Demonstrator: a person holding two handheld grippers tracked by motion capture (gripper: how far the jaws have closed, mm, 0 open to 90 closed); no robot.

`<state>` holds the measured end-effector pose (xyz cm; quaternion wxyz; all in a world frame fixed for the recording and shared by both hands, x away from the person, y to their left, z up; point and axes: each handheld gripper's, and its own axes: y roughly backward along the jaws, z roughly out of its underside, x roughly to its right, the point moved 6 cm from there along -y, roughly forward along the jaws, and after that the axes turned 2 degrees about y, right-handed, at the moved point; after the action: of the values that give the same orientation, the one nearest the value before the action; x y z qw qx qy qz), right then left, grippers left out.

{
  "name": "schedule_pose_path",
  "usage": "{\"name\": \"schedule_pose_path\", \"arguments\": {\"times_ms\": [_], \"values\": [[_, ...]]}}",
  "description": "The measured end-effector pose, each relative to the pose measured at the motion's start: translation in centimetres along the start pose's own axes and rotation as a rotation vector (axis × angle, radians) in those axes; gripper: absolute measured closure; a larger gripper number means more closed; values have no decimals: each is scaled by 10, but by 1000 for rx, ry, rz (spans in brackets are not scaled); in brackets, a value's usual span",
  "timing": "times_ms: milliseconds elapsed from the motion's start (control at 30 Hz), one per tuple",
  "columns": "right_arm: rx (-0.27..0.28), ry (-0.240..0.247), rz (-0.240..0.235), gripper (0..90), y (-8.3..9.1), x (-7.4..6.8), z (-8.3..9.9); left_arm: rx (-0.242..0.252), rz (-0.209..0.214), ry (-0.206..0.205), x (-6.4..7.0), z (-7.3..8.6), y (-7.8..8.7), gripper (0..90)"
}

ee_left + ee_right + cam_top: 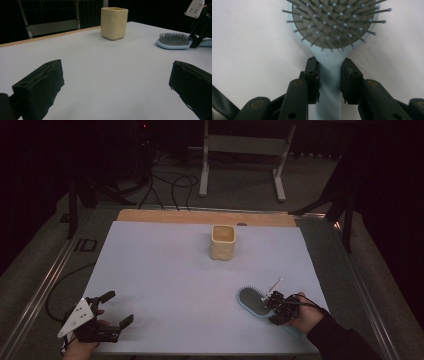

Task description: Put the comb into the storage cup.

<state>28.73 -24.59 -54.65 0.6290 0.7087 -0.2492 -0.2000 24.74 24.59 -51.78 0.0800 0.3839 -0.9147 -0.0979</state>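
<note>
The right gripper is clenched on the neck of the pale blue hairbrush, jaws pressing either side of the handle just below the bristled head; the brush lies bristles-up on the worktop, nearer the person than the cream cup and to its right. If the brush is bound for that cup, which is only a guess, lift it level first so the head clears the surface, and keep the squeeze firm, since the smooth, tapering handle could slip. The left gripper rests released, jaws wide apart, well to the cup's left and nearer the person.
</note>
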Motion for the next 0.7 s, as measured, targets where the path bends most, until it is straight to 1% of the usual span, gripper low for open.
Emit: {"name": "schedule_pose_path", "arguments": {"times_ms": [67, 100, 133, 200, 267, 300, 400, 467, 500, 567, 600, 633, 667, 700], "values": [[42, -37, -32, 704, 0, 3, -1, -2, -1, 1, 0, 0, 0, 0], [49, -41, -36, 704, 0, 3, -1, -2, 0, 1, 0, 0, 0, 0], [58, -44, -28, 704, 1, 3, -1, -2, 0, 1, 0, 0, 0, 0], [76, -52, -46, 704, 2, 3, -4, -2, -1, 1, 0, 0, 0, 0], [87, -56, -46, 704, 4, 3, -6, 0, -1, 0, 0, 0, 0, 0], [96, -45, -31, 704, 4, 4, -8, 0, -1, 0, 0, 0, 0, 0], [105, -47, -33, 704, 6, 4, -10, -1, -1, 0, 0, 0, 0, 0], [129, -46, -28, 704, 9, 5, -12, 0, -1, 1, 0, 0, 0, 0], [129, -46, -28, 704, 9, 5, -12, 0, -1, 1, 0, 0, 0, 0], [138, -51, -34, 704, 11, 4, -13, -1, -1, 1, 0, 0, 0, 0], [148, -65, -34, 704, 12, 5, -14, 0, -1, 0, 0, 0, 0, 0], [150, -61, -33, 704, 13, 5, -14, 1, 0, 1, 0, 0, 0, 0], [168, -79, -38, 704, 15, 6, -15, 1, -1, 0, 0, 0, 0, 0], [173, -72, -35, 704, 16, 6, -15, 2, -2, 2, 0, 0, 1, 0]]}}
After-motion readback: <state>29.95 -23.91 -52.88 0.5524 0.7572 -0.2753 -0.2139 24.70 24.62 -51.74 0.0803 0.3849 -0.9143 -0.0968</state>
